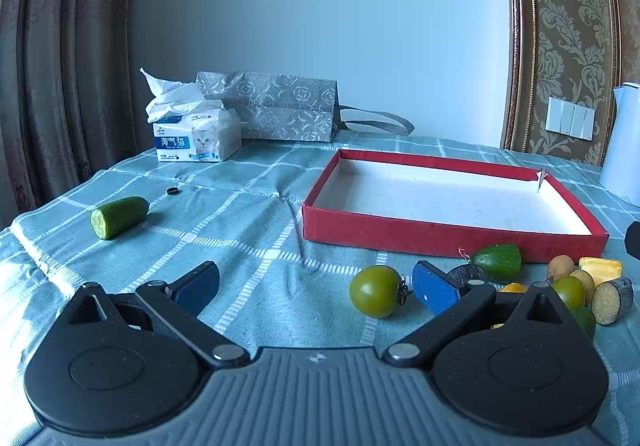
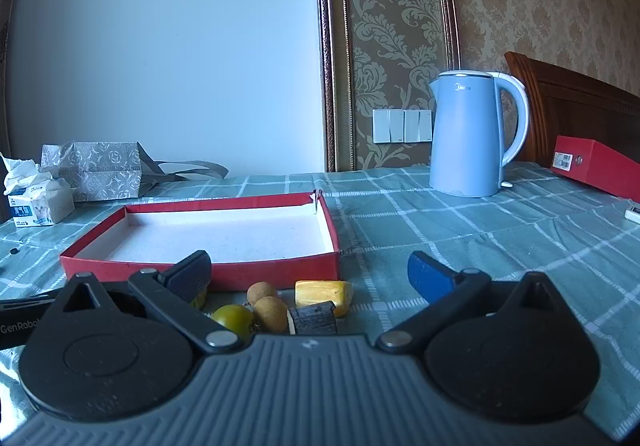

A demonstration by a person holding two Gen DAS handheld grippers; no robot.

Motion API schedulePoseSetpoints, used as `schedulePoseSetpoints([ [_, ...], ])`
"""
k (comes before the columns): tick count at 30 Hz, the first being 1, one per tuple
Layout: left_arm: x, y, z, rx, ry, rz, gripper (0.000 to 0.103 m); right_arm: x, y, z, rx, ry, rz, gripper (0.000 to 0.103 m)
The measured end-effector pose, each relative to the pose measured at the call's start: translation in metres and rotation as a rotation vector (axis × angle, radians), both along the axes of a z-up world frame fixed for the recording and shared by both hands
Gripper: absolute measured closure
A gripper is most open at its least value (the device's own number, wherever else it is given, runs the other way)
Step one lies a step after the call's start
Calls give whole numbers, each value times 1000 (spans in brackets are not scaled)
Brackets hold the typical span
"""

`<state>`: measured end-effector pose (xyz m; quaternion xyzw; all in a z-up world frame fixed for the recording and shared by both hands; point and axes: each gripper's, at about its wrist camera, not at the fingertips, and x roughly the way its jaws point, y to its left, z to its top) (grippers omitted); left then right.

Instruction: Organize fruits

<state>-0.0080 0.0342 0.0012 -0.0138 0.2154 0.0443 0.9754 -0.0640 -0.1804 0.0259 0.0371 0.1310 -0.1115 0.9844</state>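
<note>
Bedroom corner, pale wall and patterned wallpaper, a table under a blue-green checked cloth [image 1: 248,213]. At the centre of the cloth, the landmark: a shallow red box [image 1: 452,240], white inside and holding nothing, evidently set out as the place for the fruit. Heaped just in front of the box's near wall, within easy reach of both tools: a green tomato [image 1: 376,290], a green cucumber end [image 1: 498,262], longans [image 2: 262,292], a yellow chunk [image 2: 322,294], a dark-skinned slice [image 2: 314,320]. Well to the left of the box, alone on the cloth, a cucumber half [image 1: 119,217]. Beyond the box's far left corner, a tissue pack [image 1: 198,139] and a grey patterned bag [image 1: 280,105]; beyond its far right corner, a blue kettle [image 2: 466,133].

Left gripper [image 1: 316,290] spread wide, nothing between the pads, low before the box with the tomato just inside its right finger. Right gripper [image 2: 310,276] likewise wide apart and holding nothing, poised over the pile. Sorting apparently not yet begun; likely first pick from the pile.
</note>
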Motion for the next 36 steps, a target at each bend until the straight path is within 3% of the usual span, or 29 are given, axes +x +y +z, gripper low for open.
schedulePoseSetpoints([
  [5, 6, 0, -5, 22, 73, 1, 0, -3, 1, 2, -4, 5, 1, 0],
  [7, 7, 3, -5, -7, 97, -7, 0, -3, 2, 3, -7, 9, 7, 0],
  [16, 6, -1, 0, -15, 62, -33, 0, -6, 0, 4, 10, 11, 12, 0],
  [36, 12, 0, -5, -35, 76, -52, 0, -9, -5, -15, 35, 118, 103, 0],
])
